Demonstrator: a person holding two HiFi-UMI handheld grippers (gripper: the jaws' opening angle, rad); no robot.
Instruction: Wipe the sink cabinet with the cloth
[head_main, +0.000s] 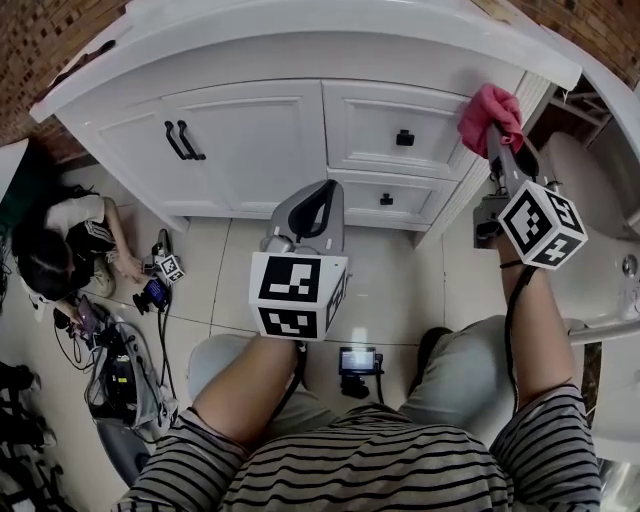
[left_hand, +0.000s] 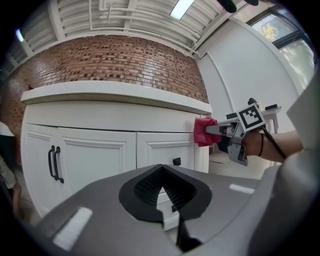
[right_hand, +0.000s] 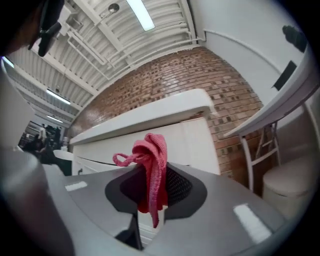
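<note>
The white sink cabinet fills the top of the head view, with double doors at left and two drawers at right. A pink cloth is bunched against the cabinet's upper right corner, and my right gripper is shut on it. In the right gripper view the cloth hangs out from between the jaws, in front of the cabinet. My left gripper hovers lower, in front of the drawers, shut and holding nothing. The left gripper view shows the cabinet, the cloth and the right gripper pressed at its right edge.
A person crouches on the tiled floor at left beside cables and equipment. A device lies on the floor between my knees. White fixtures stand right of the cabinet. Black handles and knobs stick out from the cabinet front.
</note>
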